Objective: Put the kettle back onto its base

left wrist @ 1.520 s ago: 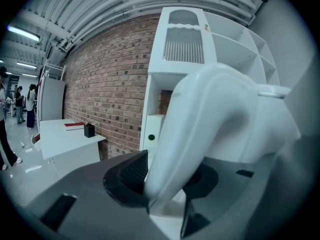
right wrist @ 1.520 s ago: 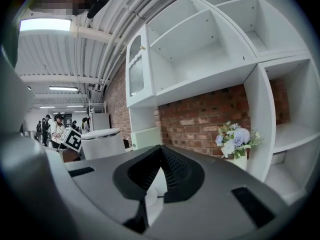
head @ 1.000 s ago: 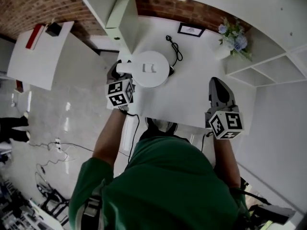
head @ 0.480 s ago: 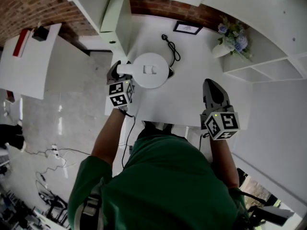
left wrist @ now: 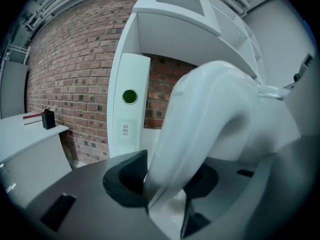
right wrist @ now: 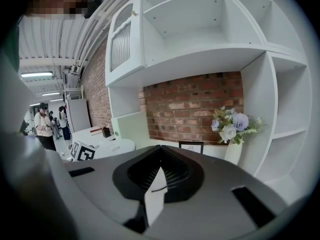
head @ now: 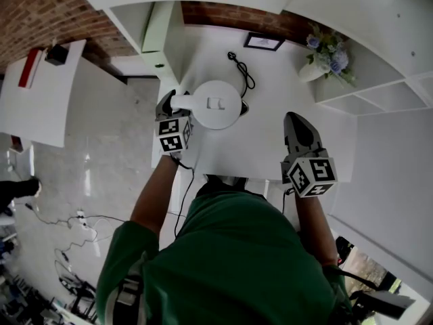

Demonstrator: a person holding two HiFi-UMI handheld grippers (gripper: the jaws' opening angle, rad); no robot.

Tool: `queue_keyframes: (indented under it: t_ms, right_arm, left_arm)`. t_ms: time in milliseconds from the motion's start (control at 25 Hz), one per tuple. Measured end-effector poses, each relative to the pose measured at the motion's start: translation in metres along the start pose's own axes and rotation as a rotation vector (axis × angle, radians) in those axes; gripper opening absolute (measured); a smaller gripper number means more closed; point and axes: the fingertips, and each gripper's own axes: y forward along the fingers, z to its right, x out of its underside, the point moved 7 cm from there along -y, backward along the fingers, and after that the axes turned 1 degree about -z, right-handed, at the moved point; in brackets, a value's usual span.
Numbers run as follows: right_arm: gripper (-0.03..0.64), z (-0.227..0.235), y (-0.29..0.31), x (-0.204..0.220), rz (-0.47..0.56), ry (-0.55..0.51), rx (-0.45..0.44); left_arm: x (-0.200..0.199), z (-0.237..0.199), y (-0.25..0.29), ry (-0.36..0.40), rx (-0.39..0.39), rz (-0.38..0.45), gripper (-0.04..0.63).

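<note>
In the head view, a white kettle point(head: 215, 103) sits on the white desk point(head: 270, 107), seen from above. A dark edge of its base point(head: 243, 105) shows at its right, with the black cord point(head: 241, 65) coiled behind. I cannot tell whether the kettle is seated. My left gripper point(head: 169, 102) is shut on the kettle's handle point(head: 181, 101). In the left gripper view that white handle point(left wrist: 200, 129) fills the gap between the jaws of the left gripper point(left wrist: 170, 179). My right gripper point(head: 298, 122) hangs over the desk's right part, apart from the kettle. Its jaws are shut and hold nothing point(right wrist: 152, 184).
A small picture frame point(head: 264, 42) and a vase of flowers point(head: 326, 54) stand at the desk's back. White shelving point(head: 379, 93) is at the right, and a tall white folder point(head: 160, 29) stands on the shelf at the left. A white side table point(head: 40, 100) stands to the left.
The kettle and my left gripper have shifted slightly down and right in the head view. My right gripper has drifted a little left. Both grips look unchanged.
</note>
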Motion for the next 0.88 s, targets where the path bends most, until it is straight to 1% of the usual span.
queue_keyframes:
  t_ms: [80, 160, 320, 400, 480, 560, 680, 760, 880]
  right_arm:
    - [0.021, 0.0, -0.001, -0.001, 0.008, 0.004, -0.007]
    - [0.021, -0.001, -0.002, -0.003, 0.017, 0.003, -0.016]
    - [0.021, -0.004, -0.005, -0.004, 0.031, -0.001, -0.034]
    - [0.021, -0.005, -0.007, -0.005, 0.034, -0.004, -0.044]
    - [0.021, -0.005, -0.009, -0.005, 0.037, -0.007, -0.056]
    - [0.021, -0.004, -0.011, -0.004, 0.041, -0.008, -0.068]
    - [0.021, 0.0, -0.015, -0.008, 0.056, -0.009, -0.084]
    - [0.021, 0.004, -0.017, -0.014, 0.078, -0.007, -0.093]
    - [0.021, 0.007, -0.018, -0.024, 0.118, -0.005, -0.109]
  left_arm:
    - [0.003, -0.001, 0.0, -0.014, 0.007, -0.024, 0.167]
    - [0.008, 0.001, -0.002, -0.019, -0.006, -0.052, 0.167]
    - [0.021, 0.007, -0.017, 0.002, -0.089, -0.114, 0.184]
    - [0.028, 0.01, -0.031, -0.001, -0.126, -0.121, 0.19]
    - [0.034, 0.015, -0.047, -0.014, -0.142, -0.113, 0.19]
    - [0.034, 0.018, -0.065, -0.026, -0.152, -0.087, 0.19]
    - [0.022, 0.017, -0.09, -0.042, -0.154, -0.027, 0.189]
    - [0.003, 0.018, -0.103, -0.058, -0.13, 0.034, 0.186]
    - [-0.033, 0.024, -0.124, -0.064, -0.112, 0.13, 0.143]
